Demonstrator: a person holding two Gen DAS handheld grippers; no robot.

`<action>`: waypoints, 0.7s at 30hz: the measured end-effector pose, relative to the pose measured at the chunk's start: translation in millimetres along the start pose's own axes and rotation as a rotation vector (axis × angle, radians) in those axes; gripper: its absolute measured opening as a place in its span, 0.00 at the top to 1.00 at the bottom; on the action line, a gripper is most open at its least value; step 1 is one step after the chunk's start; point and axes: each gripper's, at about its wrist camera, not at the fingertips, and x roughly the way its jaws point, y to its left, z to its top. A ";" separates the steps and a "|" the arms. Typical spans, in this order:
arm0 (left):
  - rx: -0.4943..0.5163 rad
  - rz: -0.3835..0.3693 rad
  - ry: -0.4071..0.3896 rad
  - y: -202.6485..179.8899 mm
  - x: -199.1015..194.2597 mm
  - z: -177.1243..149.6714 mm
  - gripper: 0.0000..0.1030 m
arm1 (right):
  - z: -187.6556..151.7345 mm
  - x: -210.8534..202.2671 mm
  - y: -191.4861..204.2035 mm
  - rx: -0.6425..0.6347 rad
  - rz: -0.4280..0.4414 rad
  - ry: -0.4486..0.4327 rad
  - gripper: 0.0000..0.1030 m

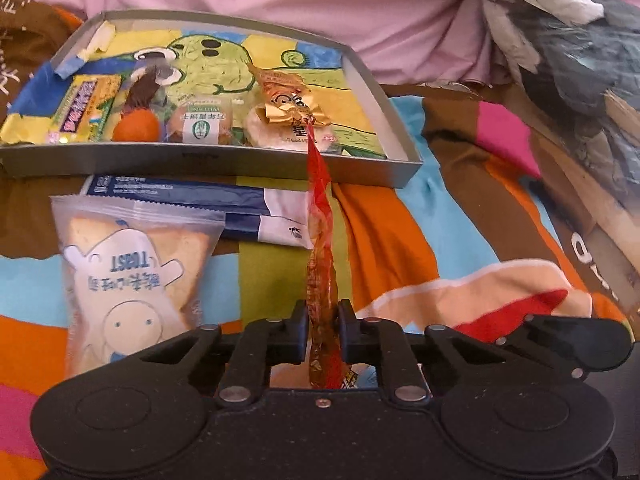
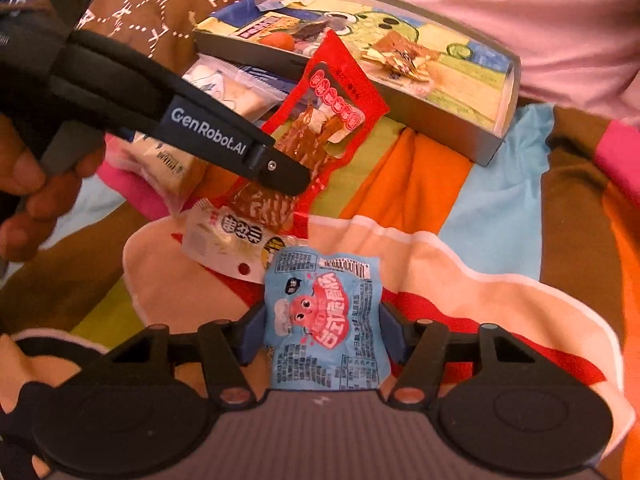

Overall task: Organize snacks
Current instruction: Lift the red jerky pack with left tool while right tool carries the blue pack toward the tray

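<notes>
Two grippers we hold: our left gripper is clamped on a red snack packet near the grey tray; our right gripper pinches a blue snack packet above the quilt.

A bed's multicoloured patchwork cover carries a grey snack tray ahead of the left jaws, a toast packet and blue-white sachets lying left of them, nearer than the tray.
</notes>
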 end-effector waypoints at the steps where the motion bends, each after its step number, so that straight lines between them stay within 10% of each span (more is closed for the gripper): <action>1: 0.005 0.003 0.001 -0.1 -3.0 -1.3 0.86 | -1.1 -2.9 4.4 -0.014 -0.012 -0.006 0.38; 21: 0.090 0.027 0.001 6.0 -52.6 -17.6 0.87 | -5.1 -20.3 46.4 -0.244 -0.180 -0.106 0.38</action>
